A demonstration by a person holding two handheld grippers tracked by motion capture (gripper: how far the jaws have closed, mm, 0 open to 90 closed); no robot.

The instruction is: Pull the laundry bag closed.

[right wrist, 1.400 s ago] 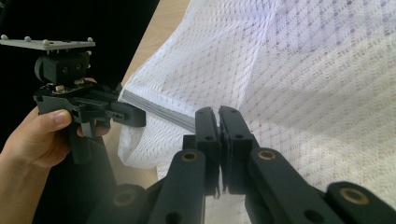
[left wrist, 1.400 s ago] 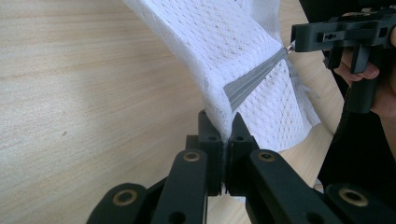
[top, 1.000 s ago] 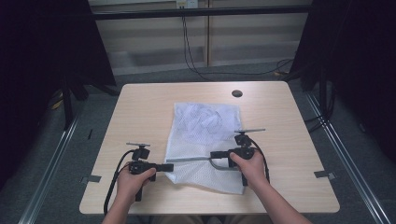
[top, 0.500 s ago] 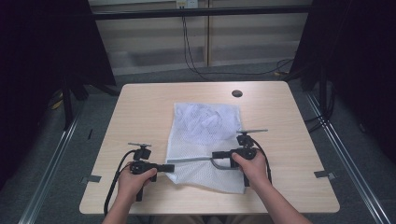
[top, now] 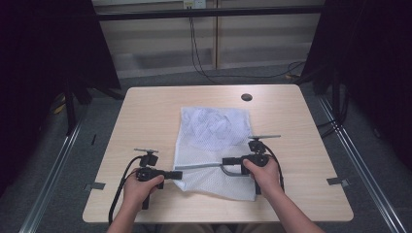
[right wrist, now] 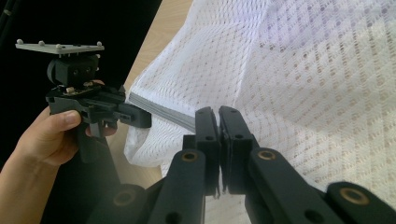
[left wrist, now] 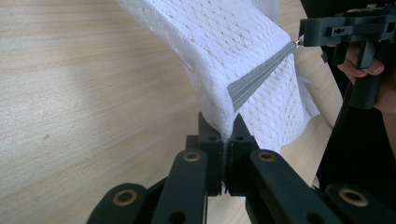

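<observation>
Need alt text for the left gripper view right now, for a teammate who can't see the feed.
The left gripper is shut on the edge of a white mesh bag, lifting it off the wooden table. A grey zipper strip runs from there up toward the right gripper, held in a hand at upper right.

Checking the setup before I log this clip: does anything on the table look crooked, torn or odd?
No damage or spill shows. The white mesh bag lies a little askew, its near end lifted and bunched where the left claw and right claw pinch the grey zipper strip between them; that comes from handling.
</observation>
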